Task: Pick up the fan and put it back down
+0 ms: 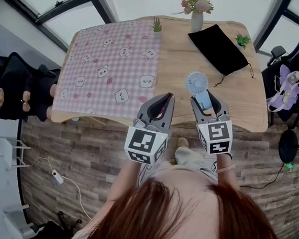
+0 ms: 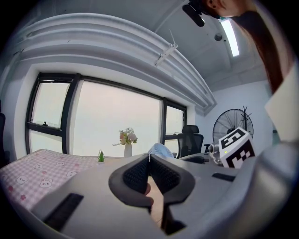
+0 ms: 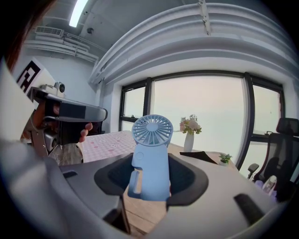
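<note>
You're looking at a fan (image 3: 150, 158) of smooth, matt pale-blue plastic, a right claw (image 3: 150, 176) of matt grey plastic with finely dimpled black pads (image 3: 117, 175), a bench (image 1: 182, 56) of light grained wood, a soft pink checked cloth (image 1: 113, 60) and a matt black fabric pouch (image 1: 218, 41).

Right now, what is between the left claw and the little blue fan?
Only bare wooden table separates the left gripper from the fan, as the head view shows.

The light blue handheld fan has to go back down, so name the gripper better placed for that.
Right. The right gripper has the light blue handheld fan upright between its jaws over the wooden table; the left gripper is shut and empty.
</note>
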